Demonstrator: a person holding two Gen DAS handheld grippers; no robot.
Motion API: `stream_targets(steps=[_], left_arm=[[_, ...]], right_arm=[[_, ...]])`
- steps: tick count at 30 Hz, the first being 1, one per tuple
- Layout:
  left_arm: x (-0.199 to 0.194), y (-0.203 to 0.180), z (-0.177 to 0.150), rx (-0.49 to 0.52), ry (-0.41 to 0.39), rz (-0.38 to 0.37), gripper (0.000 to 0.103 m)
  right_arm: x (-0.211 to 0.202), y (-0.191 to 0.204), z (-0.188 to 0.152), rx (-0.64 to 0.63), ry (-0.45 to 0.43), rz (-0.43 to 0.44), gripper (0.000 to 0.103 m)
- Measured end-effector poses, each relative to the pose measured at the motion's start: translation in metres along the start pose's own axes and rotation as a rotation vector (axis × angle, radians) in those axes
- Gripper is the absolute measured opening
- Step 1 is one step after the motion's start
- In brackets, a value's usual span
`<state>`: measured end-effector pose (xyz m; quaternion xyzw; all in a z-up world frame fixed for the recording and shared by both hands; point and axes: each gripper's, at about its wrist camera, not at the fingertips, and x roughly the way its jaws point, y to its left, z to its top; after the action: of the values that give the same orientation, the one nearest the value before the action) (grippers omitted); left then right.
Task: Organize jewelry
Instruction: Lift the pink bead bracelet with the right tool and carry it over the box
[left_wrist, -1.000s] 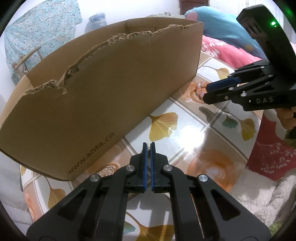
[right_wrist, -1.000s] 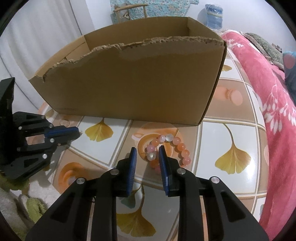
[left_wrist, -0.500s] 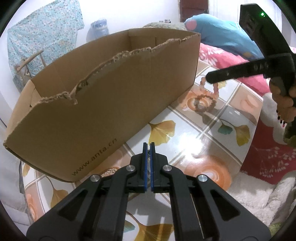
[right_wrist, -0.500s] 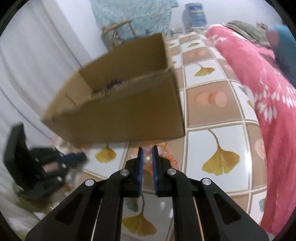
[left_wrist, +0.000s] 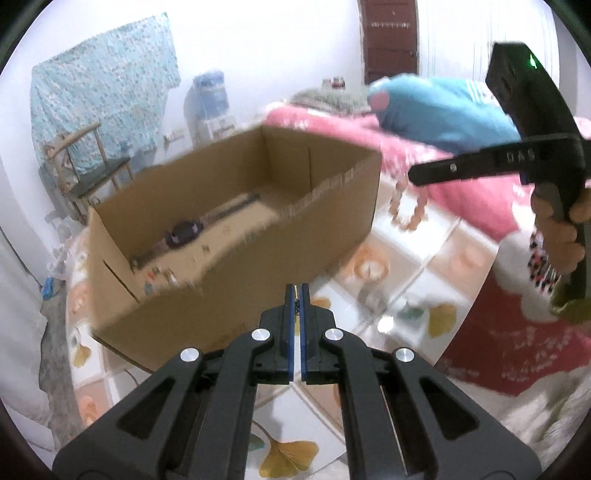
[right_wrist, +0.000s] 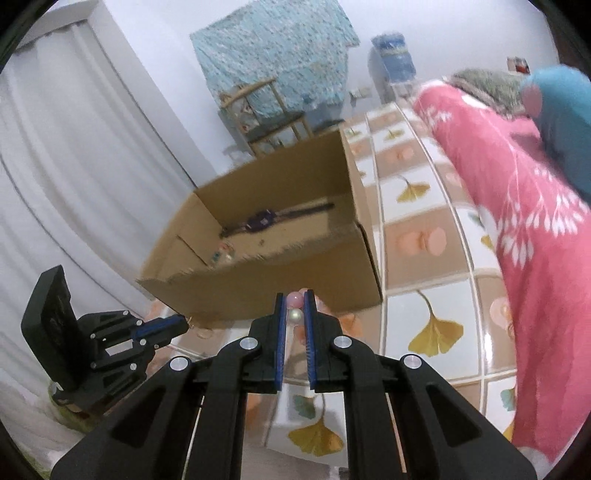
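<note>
Step in hand: carrying a bead bracelet (right_wrist: 295, 308) toward the cardboard box (right_wrist: 266, 291) — judged from the lifted, gripped beads, the pickup looks done and the drop is not yet made

Right gripper (right_wrist: 294, 325): jaws narrowed onto the bracelet; 1 pink bead and 1 pearly bead sit between the blue pads, and the rest of the loop dangles below, as the left wrist view shows (left_wrist: 406, 206)

Left gripper (left_wrist: 297, 295): jaws pressed almost together; a faint yellowish glint shows in the slit, too small to name, so whether it holds anything cannot be told

Where the bracelet is: in the air, near the box's right end wall, outside the box and above the tiled surface

Next move calls for: lifting the beads over the torn front edge, then releasing only once the hanging loop is inside the walls — a loose loop could snag on the rim

Box: open-topped brown corrugated card with a ragged, torn front wall; a dark-strapped wristwatch (right_wrist: 264, 220) and a few small pieces, too blurred to name, lie on its floor

Surface under the box: glossy tile-patterned sheet (right_wrist: 432, 325) with yellow ginkgo leaves and peach rounds

Bracelet: smooth round beads, pink, peach and pearl-white, strung as a flexible ring

Surroundings: pink floral blanket (right_wrist: 528, 206), soft and folded, at the right
</note>
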<state>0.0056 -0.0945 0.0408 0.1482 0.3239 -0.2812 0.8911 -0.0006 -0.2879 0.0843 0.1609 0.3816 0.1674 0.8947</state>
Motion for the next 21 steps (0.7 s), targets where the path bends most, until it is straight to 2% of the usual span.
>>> stream_targets(steps=[6, 10, 14, 18, 21], left_arm=[[-0.03, 0.008, 0.041, -0.034, -0.108, 0.008, 0.002], [-0.03, 0.018, 0.064, -0.045, -0.129, 0.0, 0.002], [-0.007, 0.034, 0.081, -0.104, -0.076, -0.084, 0.002], [0.031, 0.054, 0.09, -0.186, 0.036, -0.215, 0.002], [0.063, 0.067, 0.091, -0.231, 0.134, -0.28, 0.002]], right_arm=[[-0.019, 0.021, 0.035, -0.091, -0.076, 0.057, 0.01], [-0.014, 0.03, 0.067, -0.145, -0.093, 0.106, 0.009], [0.007, 0.033, 0.093, -0.182, -0.054, 0.141, 0.01], [0.041, 0.025, 0.112, -0.164, 0.027, 0.149, 0.01], [0.063, 0.015, 0.119, -0.14, 0.083, 0.145, 0.01]])
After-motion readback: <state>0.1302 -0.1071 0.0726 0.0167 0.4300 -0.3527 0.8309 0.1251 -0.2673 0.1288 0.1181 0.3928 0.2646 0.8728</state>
